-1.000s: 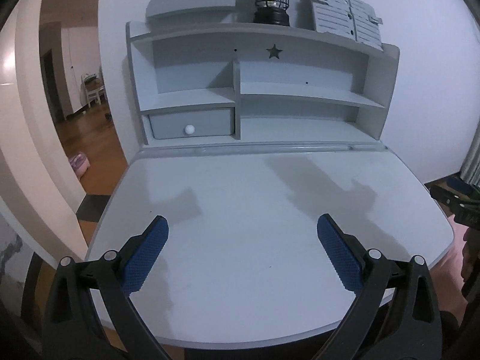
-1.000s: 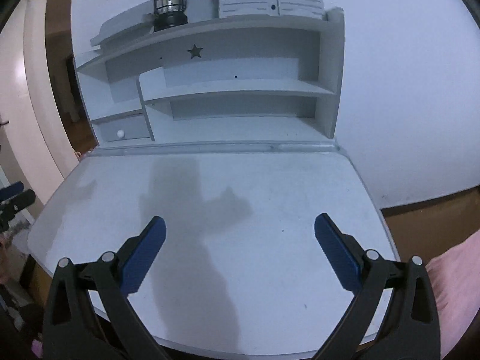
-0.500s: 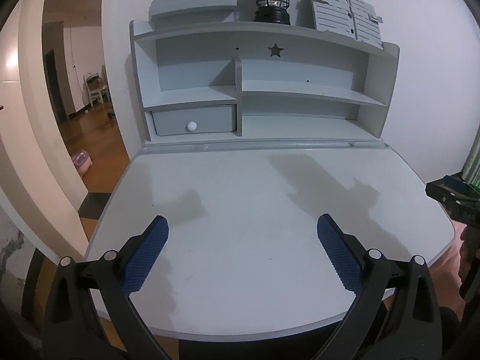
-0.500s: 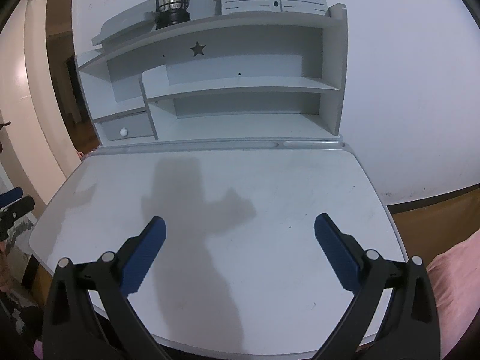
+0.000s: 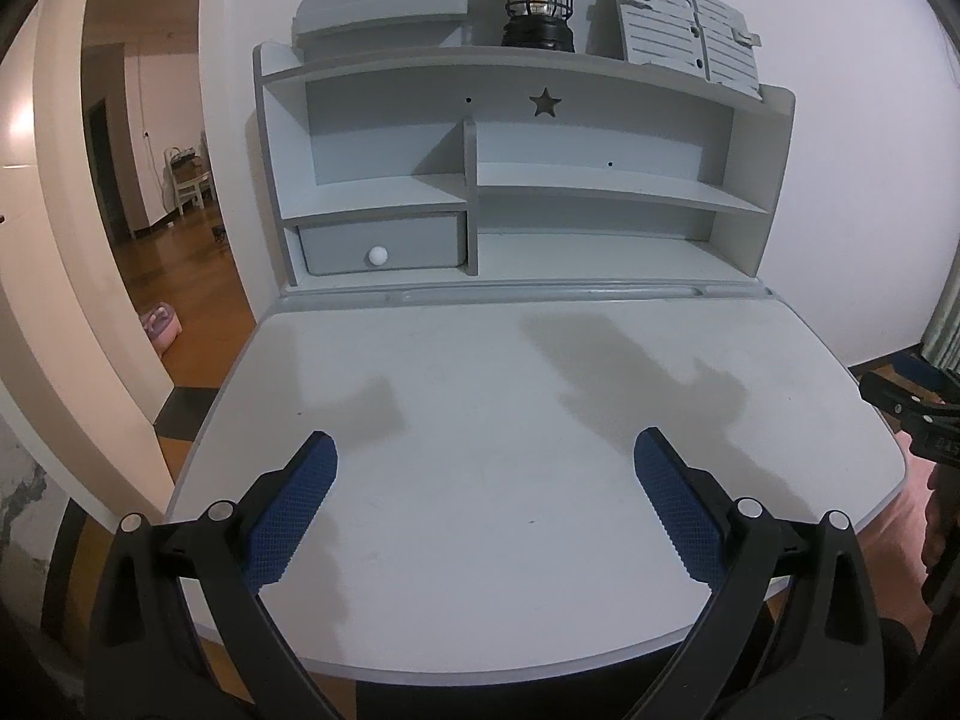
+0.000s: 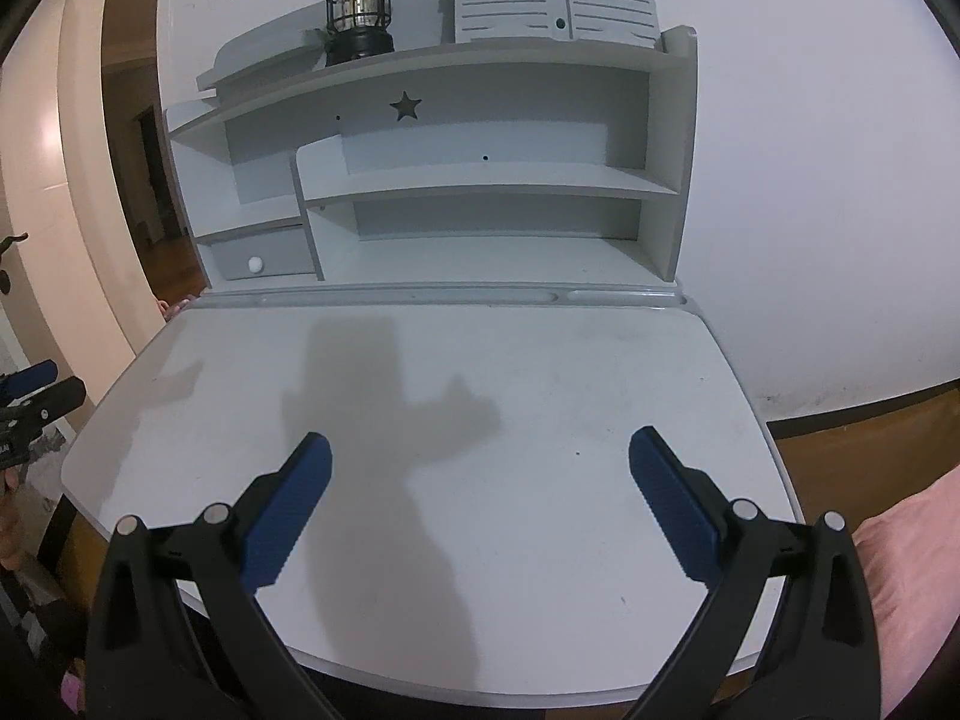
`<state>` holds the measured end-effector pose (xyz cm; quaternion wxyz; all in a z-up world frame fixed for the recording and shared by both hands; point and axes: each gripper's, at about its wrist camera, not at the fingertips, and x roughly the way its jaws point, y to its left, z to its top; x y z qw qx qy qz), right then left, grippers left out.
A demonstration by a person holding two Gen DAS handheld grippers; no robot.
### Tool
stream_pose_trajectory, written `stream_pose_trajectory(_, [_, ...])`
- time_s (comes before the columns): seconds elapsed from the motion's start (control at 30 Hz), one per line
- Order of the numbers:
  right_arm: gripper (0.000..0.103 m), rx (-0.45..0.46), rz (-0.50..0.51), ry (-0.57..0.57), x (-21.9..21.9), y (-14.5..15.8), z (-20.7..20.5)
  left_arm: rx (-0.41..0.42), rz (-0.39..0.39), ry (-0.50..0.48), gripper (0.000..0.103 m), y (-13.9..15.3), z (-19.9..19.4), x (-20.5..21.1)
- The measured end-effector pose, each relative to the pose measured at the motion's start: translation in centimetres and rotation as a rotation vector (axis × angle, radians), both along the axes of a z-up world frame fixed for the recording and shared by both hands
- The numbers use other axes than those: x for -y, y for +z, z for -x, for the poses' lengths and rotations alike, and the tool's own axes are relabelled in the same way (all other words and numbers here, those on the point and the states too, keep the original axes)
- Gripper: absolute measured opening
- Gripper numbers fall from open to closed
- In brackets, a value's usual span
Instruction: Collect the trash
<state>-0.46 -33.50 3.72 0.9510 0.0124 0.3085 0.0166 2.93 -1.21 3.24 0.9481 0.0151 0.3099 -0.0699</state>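
Left gripper [image 5: 483,480] and right gripper [image 6: 480,477] spread wide, empty, above near desk [image 5: 480,372] edge. No trash visible anywhere; weight, stiffness and grasp point impossible to judge.

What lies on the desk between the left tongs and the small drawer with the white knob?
Nothing: in the left wrist view the desktop between the left tongs and the drawer is bare, showing only a shadow and the groove along its back edge.

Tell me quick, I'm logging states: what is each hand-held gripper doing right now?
Left hand-held gripper: open, holding nothing, above the desk.
Right hand-held gripper: open, holding nothing.
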Motion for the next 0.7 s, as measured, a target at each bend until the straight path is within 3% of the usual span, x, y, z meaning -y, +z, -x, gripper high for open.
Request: stream_pose_trajectory(0.7, [0.096,0.006,0.001,-0.003,-0.43,0.10,-0.08,0.003,-0.002,-0.005,0.096,0.32,0.45,0.26])
